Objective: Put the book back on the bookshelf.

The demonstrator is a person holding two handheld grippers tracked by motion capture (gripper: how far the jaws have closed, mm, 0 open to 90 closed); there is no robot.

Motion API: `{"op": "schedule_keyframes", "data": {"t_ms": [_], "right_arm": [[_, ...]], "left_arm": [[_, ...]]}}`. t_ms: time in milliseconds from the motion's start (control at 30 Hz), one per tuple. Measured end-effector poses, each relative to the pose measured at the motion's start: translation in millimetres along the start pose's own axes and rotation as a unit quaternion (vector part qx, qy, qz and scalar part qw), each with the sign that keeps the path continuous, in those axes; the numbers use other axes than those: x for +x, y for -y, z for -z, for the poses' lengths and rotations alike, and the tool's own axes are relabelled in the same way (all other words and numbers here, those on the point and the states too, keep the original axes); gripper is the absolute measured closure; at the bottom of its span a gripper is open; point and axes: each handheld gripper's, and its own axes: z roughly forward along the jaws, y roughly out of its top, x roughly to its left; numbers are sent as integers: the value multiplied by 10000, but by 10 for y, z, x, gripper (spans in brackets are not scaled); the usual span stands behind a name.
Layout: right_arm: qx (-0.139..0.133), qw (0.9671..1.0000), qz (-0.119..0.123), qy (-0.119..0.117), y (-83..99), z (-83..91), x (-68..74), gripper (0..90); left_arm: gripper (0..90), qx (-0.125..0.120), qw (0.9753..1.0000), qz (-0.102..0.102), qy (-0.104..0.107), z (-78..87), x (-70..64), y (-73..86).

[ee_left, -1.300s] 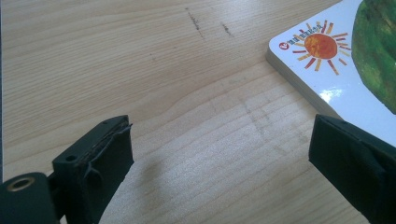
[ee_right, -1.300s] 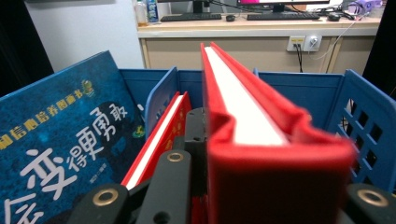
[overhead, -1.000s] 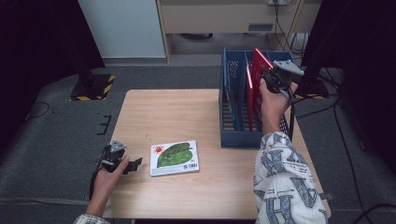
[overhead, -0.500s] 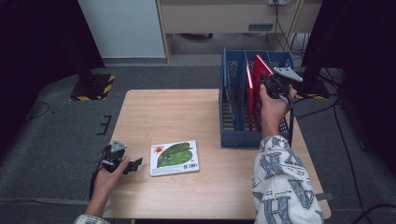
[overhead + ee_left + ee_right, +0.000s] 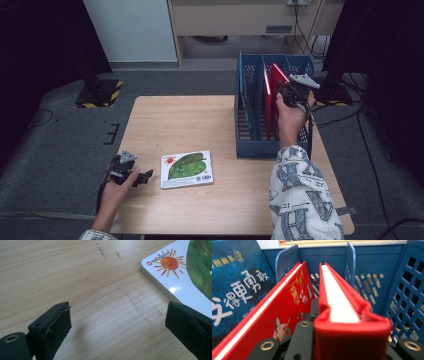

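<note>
Tongs: right tongs (image 5: 342, 340) clamp thick red hardcover (image 5: 339, 302); left tongs (image 5: 117, 332) apart above grained wood.

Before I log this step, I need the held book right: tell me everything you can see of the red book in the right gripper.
The red book is a hardback with a bright red cover and white page edges. The right gripper is clamped on one end of it. It stands on edge, tilted, in the blue rack, beside another red book with cartoon figures on its cover.
</note>
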Motion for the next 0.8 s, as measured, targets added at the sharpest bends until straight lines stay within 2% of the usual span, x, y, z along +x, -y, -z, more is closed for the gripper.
{"op": "schedule_keyframes", "data": {"t_ms": [100, 367, 800], "right_arm": [[-8, 10000, -3, -11, 15, 16, -5, 780], [185, 9998, 48, 19, 18, 103, -31, 780], [391, 9990, 220, -57, 89, 293, -35, 772]], "left_arm": [[56, 2, 10000, 3, 2, -3, -1, 0], [56, -6, 10000, 7, -9, -2, -6, 0], [56, -1, 10000, -26, -17, 9, -14, -5]]}}
